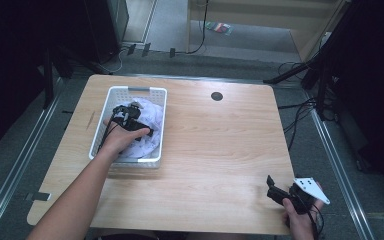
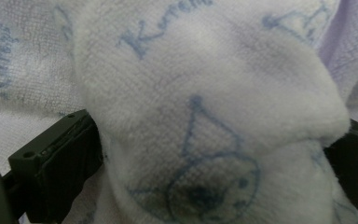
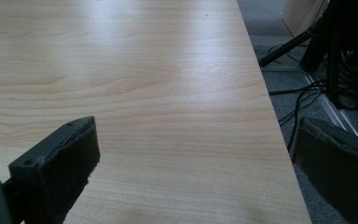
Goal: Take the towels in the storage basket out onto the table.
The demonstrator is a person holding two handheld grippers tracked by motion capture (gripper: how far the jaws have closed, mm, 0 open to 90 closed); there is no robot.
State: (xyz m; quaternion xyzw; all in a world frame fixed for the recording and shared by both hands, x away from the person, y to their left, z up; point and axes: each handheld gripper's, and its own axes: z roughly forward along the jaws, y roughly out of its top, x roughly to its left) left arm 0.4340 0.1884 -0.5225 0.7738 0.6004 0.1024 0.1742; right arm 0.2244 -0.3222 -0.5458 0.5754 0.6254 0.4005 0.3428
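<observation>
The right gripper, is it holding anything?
No, the right gripper has its fingers spread wide apart with nothing between them but the bare wooden table.

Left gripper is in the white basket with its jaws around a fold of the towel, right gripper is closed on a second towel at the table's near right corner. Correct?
Not quite. The left gripper does have towel between its jaws in the white basket. But the right gripper holds nothing: the right gripper view shows its jaws apart over bare table.
</observation>
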